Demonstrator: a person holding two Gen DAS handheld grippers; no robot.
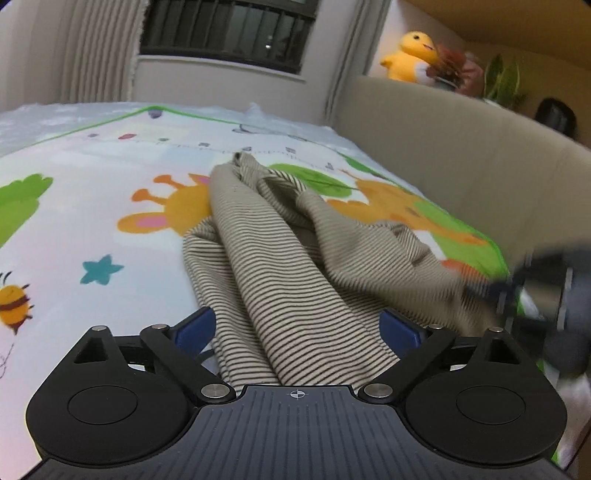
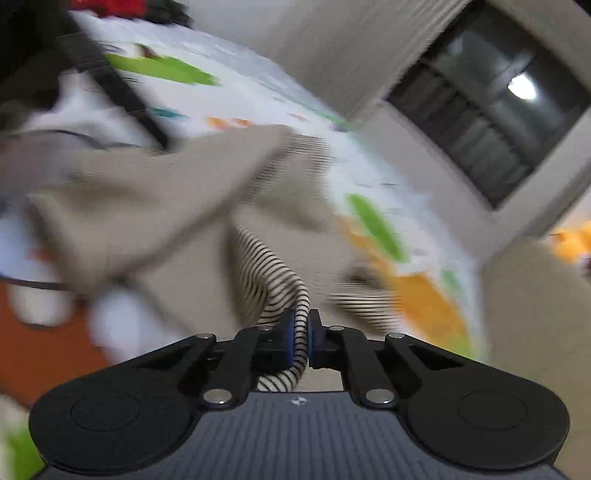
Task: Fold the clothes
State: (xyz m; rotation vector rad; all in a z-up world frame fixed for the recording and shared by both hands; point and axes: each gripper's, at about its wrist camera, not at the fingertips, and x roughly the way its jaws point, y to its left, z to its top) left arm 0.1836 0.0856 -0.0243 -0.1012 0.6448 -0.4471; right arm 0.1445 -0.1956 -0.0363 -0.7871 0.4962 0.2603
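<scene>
A beige garment with thin dark stripes (image 1: 288,258) lies bunched on a cartoon-printed bed sheet (image 1: 92,192). My left gripper (image 1: 299,328) is open, its blue pads (image 1: 195,328) wide apart, with the cloth draped between them and over the gripper's front. My right gripper (image 2: 302,339) is shut on a bunched fold of the striped garment (image 2: 273,280). It also shows in the left wrist view (image 1: 546,295) as a dark blur at the garment's right end. The right wrist view is heavily motion-blurred.
A beige padded headboard (image 1: 443,147) borders the bed on the right. A yellow plush toy (image 1: 410,55) and plants sit on the ledge behind it. A barred window (image 1: 229,33) and curtains are on the far wall.
</scene>
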